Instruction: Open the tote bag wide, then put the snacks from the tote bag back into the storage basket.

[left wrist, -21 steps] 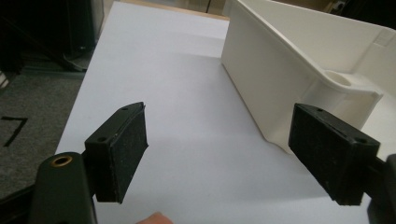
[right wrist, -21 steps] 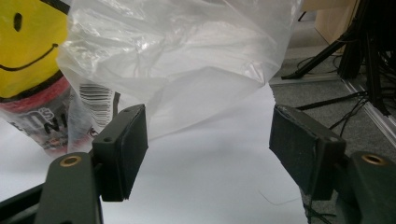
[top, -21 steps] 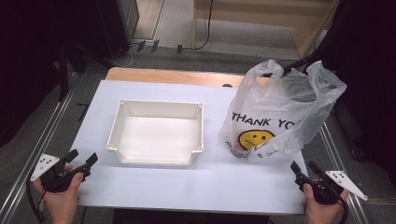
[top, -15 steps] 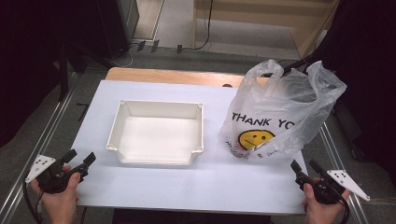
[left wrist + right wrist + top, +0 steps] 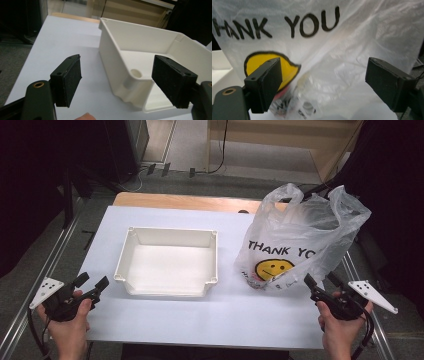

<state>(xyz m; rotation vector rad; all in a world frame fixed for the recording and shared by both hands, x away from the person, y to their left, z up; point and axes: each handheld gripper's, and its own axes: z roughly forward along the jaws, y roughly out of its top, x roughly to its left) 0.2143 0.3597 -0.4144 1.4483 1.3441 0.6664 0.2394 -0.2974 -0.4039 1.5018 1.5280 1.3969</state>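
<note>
The high view shows the left tool (image 5: 91, 284) and right tool (image 5: 322, 281) spread empty, held low over the white tabletop (image 5: 240, 312), the left gripper view faces a white tray (image 5: 160, 47), and the right gripper view faces a standing translucent "THANK YOU" bag (image 5: 352, 50).

white table (image 5: 165, 315), empty white tray (image 5: 131, 261) at centre, plastic bag (image 5: 300, 227) standing right

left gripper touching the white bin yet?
Apart. The high view shows bare table between the left gripper and the white bin; jaws open, nothing between them.
</note>
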